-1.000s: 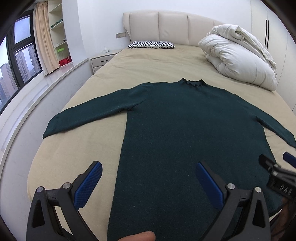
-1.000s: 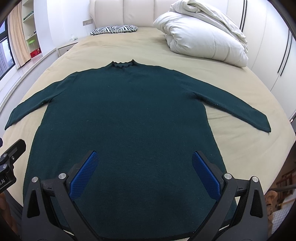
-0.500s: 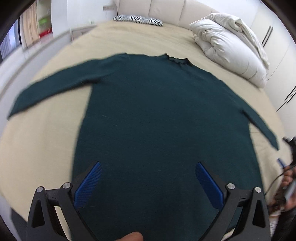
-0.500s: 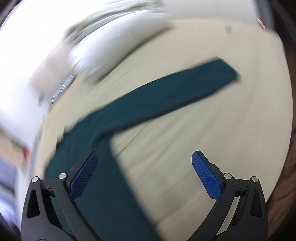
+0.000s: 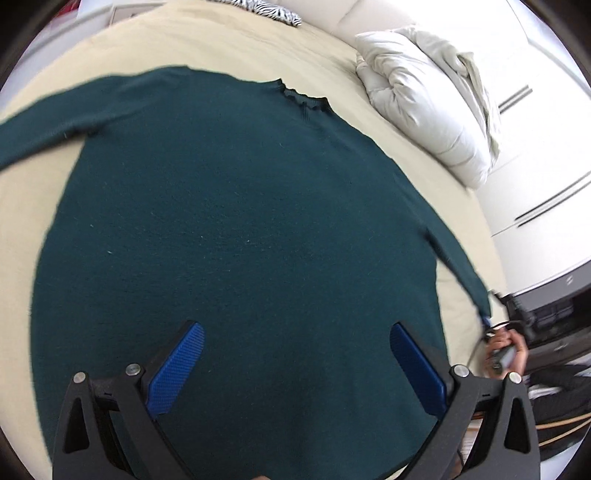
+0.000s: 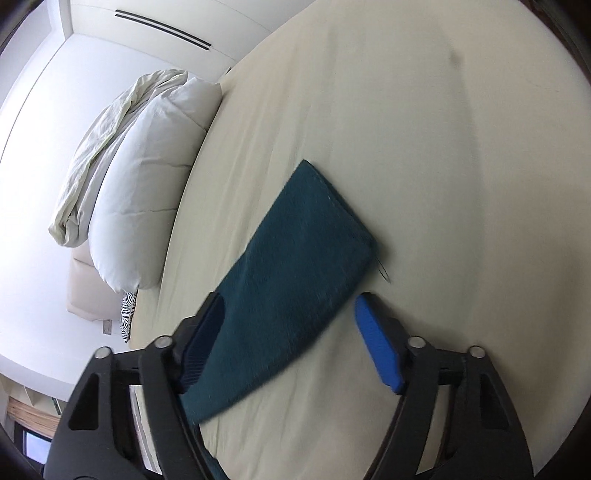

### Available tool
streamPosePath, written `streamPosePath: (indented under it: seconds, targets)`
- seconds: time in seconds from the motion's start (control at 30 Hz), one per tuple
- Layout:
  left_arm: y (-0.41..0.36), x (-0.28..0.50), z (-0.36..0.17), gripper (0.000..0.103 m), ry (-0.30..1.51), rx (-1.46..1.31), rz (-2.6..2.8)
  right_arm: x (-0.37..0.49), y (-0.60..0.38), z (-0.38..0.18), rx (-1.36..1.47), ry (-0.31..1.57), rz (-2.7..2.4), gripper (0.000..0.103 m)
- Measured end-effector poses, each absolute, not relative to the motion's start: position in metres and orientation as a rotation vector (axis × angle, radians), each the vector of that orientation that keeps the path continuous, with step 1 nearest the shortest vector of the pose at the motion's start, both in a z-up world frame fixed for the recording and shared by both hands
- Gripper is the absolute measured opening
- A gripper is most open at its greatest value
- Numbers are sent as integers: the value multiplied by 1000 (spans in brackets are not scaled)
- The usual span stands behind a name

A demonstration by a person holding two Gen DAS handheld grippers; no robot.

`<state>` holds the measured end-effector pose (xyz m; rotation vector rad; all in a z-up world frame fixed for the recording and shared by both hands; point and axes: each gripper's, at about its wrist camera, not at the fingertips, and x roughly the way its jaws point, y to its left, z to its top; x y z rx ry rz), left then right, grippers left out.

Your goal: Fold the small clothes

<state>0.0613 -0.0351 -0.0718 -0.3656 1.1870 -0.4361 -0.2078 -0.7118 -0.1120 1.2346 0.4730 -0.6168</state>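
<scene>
A dark green long-sleeved sweater (image 5: 236,221) lies flat, front side down or up I cannot tell, on the beige bed (image 5: 33,192), with both sleeves spread out. My left gripper (image 5: 295,347) hangs open over the lower body of the sweater, nothing between its blue pads. My right gripper (image 6: 291,332) is at the end of the right sleeve (image 6: 303,251). Its jaws are closing with the sleeve lying between them, and the right pad (image 6: 376,347) still stands off the cloth. In the left wrist view a hand (image 5: 506,350) holds that gripper by the sleeve cuff (image 5: 480,302).
A folded white duvet (image 5: 432,99) lies at the bed's far right, also the duvet (image 6: 136,177) in the right wrist view. A zebra-striped pillow (image 5: 266,9) rests by the headboard. White wardrobe doors (image 5: 546,177) stand beside the bed. Bare sheet (image 6: 443,147) stretches beyond the cuff.
My right gripper swung from above the hem out to the right sleeve end, rolled over, and its jaws narrowed. My left gripper tipped downward and moved closer over the sweater's body.
</scene>
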Motion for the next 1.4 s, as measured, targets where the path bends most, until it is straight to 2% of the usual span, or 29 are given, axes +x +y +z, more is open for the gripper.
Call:
streamPosePath:
  seconds: [0.07, 0.1, 0.17, 0.23, 0.43, 0.67, 0.83, 1.07, 1.17, 1.2, 1.23, 1.27, 1.3, 1.37, 1.4]
  targets:
    - [-31, 67, -77, 103, 1191, -376, -433, -201, -723, -115, 1232, 479, -645, 45]
    - [-28, 68, -79, 103, 1192, -387, -435, -198, -729, -116, 1219, 481, -656, 39]
    - [-23, 70, -82, 103, 1197, -415, -441, -194, -736, -117, 1201, 492, -670, 18]
    - [-19, 75, -88, 103, 1200, -469, -468, -190, -738, -115, 1185, 506, -682, 8]
    - [-10, 88, -91, 103, 1169, -595, -500, -156, -693, -74, 1019, 529, -594, 7]
    - [5, 107, -76, 103, 981, -589, -502, -25, -543, -15, 699, 635, -201, 7]
    - [9, 135, -86, 103, 1110, -574, -517, 47, -407, -28, 468, 744, 7, 6]
    - [32, 160, -98, 103, 1074, -657, -494, 101, -325, -72, 425, 851, 117, 7]
    - [30, 174, -100, 103, 1067, -649, -486, 115, -319, -94, 425, 922, 132, 10]
    - [28, 178, -100, 103, 1065, -643, -488, 118, -323, -104, 448, 948, 137, 16]
    - [24, 180, -99, 103, 1064, -638, -493, 119, -328, -111, 471, 958, 151, 25]
    - [19, 184, -98, 103, 1066, -633, -497, 120, -334, -115, 506, 955, 175, 49]
    - [11, 190, -98, 103, 1069, -627, -506, 118, -342, -115, 557, 935, 203, 60]
    - [-1, 197, -97, 103, 1072, -611, -521, 107, -357, -107, 580, 903, 191, 71]
    - [-5, 198, -96, 103, 1073, -603, -525, 99, -359, -102, 572, 883, 189, 73]
